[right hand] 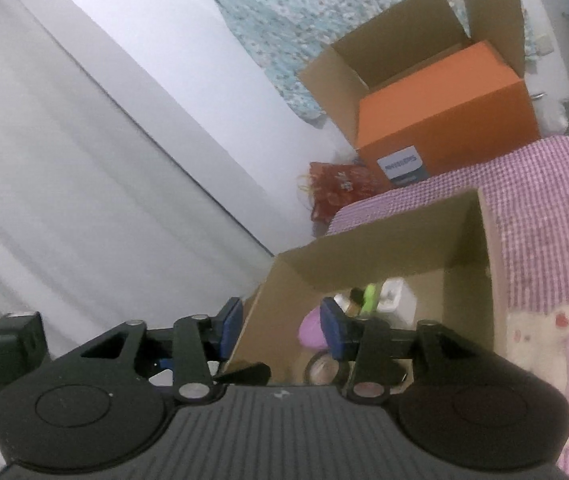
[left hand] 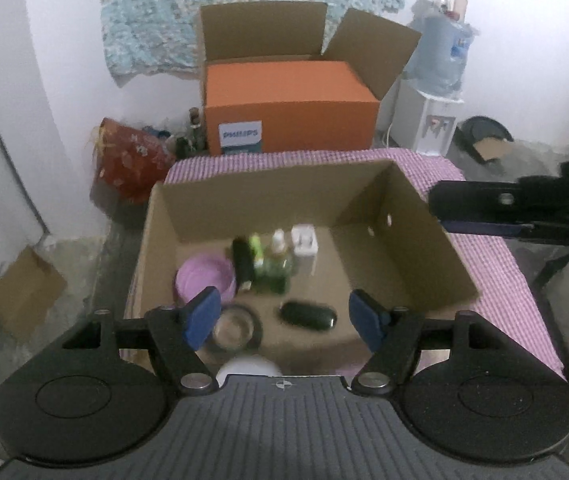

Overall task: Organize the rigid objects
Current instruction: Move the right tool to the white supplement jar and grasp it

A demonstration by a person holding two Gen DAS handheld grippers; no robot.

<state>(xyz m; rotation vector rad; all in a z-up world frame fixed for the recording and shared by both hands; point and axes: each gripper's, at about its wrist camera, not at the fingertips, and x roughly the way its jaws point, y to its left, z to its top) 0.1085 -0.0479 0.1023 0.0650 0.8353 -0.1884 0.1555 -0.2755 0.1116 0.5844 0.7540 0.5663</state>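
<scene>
An open cardboard box (left hand: 244, 208) sits on a pink checked cloth. Inside it are a pink bowl (left hand: 204, 278), a black bottle (left hand: 242, 262), a green item (left hand: 256, 246), a yellowish clear bottle (left hand: 280, 252), a white plug-like block (left hand: 304, 242), a black oval case (left hand: 308, 315) and a round clear ring or dish (left hand: 236, 328). My left gripper (left hand: 284, 316) hovers open above the box's near side, holding nothing. My right gripper (right hand: 281, 324) stands open over the box's (right hand: 404, 236) left wall, also empty; it shows in the left wrist view at the right (left hand: 524, 208).
Behind the table stands an orange Philips box (left hand: 292, 108) with its flaps up. A red bag (left hand: 132, 160) lies on the floor at the left, a water dispenser (left hand: 436, 80) stands at the right. A flat cardboard piece (left hand: 24, 292) lies on the floor.
</scene>
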